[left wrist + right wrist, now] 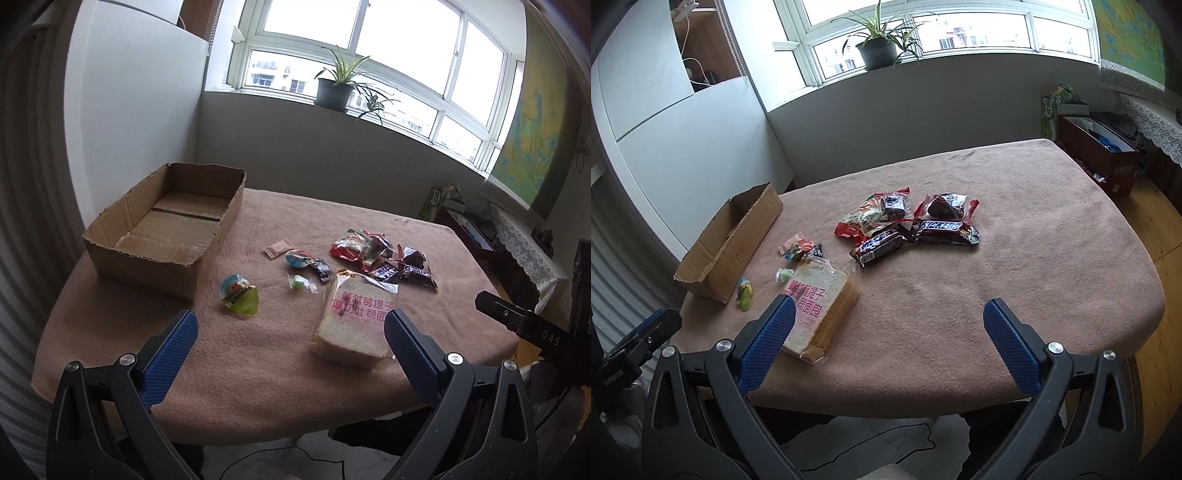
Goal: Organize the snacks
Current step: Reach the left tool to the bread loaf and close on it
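1. Here, the left wrist view looks straight into the cardboard box point(166, 229) at the table's far left: the floor is bare cardboard with a taped seam, nothing inside. The right wrist view shows only its outer side and a sliver of the interior, so the contents cannot be judged from there.
2. The right wrist view alone reads the lettering on two Snickers bars point(947, 230), lying side by side in the snack pile point(905, 221) mid-table; from the left the same wrappers are dark and partly illegible.
3. The left wrist view separates the small items between box and pile: a pink sachet point(277, 248), a blue-lidded jelly cup point(297, 258), a small clear-wrapped green candy point(300, 283) and a green jelly cup point(240, 295) nearest the box (in the right view these bunch together).
4. The bagged sliced bread point(351, 325), pink print on clear wrap, lies flat on the pink tablecloth point(258, 350), near the front edge, just in front of the pile.
5. Left gripper point(291, 325): jaws spread wide, holding nothing, hovering above the front of the table between green jelly cup and bread.
6. Right gripper point(888, 314): jaws likewise wide apart and empty; its left pad overlaps the bread in view, contact cannot be told.
7. Each view catches the other gripper's black body at its edge
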`<act>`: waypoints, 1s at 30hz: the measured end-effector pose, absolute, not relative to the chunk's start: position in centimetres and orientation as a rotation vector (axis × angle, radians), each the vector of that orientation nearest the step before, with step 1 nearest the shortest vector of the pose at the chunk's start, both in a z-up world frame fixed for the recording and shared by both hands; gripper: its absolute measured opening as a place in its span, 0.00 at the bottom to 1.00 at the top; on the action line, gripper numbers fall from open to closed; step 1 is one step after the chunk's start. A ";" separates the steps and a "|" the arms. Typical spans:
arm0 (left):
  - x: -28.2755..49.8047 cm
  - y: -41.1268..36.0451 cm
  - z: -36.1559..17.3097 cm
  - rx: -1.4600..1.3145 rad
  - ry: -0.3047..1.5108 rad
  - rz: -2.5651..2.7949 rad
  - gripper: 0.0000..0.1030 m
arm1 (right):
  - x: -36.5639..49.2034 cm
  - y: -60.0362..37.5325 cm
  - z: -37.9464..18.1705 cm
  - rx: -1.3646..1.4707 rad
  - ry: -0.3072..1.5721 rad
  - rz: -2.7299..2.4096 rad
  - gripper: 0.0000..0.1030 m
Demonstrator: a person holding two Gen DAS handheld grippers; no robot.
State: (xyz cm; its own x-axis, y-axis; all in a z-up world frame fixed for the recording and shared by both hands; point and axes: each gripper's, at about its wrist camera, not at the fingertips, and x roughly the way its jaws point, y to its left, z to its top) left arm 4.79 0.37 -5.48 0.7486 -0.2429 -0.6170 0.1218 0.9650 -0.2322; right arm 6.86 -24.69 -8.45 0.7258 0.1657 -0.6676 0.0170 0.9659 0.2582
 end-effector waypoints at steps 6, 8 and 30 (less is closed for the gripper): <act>6.3 -0.2 -7.3 -0.204 0.768 -0.279 0.90 | 7.9 -23.6 -10.2 0.286 0.816 0.165 1.00; 6.9 -0.3 -7.8 -0.217 0.789 -0.312 0.82 | 8.4 -23.5 -10.7 0.308 0.836 0.184 1.00; 13.0 -1.6 -12.4 -0.320 0.987 -0.537 0.55 | 14.4 -21.6 -16.2 0.472 1.004 0.364 0.66</act>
State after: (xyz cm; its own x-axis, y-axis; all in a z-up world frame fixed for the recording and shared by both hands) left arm 12.97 -1.55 -12.35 0.4372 -0.5635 -0.7009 0.2823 0.8260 -0.4879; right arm 14.37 -21.63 -16.18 0.4917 0.4978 -0.7145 -0.0751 0.8417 0.5347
